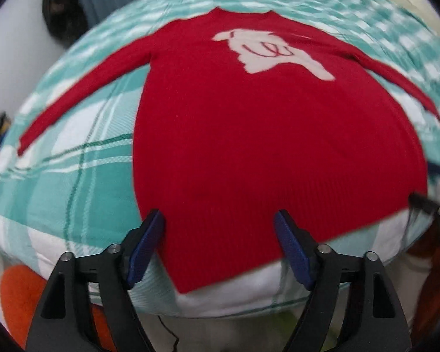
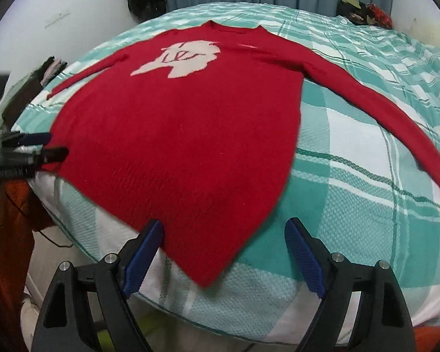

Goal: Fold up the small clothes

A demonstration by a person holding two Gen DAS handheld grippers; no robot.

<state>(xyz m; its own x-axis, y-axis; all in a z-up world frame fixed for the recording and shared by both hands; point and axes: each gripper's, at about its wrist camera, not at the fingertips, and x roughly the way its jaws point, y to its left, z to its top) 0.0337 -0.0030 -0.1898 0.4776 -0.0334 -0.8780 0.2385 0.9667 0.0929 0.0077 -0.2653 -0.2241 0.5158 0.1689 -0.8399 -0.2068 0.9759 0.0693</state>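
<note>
My left tongs [image 1: 220,246] spread at sweater [image 1: 267,135] hem, 6 o'clock | my right tongs [image 2: 224,252] spread | sweater flat on bed [image 2: 366,176]

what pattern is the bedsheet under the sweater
Teal-green and white plaid bedsheet; clearest in the right wrist view.

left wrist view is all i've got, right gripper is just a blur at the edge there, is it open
Observer: Yes. The right gripper is open, jaws wide apart and clamped on nothing.
Operator: what's it pointed at
Observer: The near hem corner of the red sweater. That corner shows between its two fingers, and the sweater lies spread flat.
Operator: anything else on the bed over that side
Observer: A dark pile of items sits at the far right corner of the checked bedspread, well apart from the sweater.
</note>
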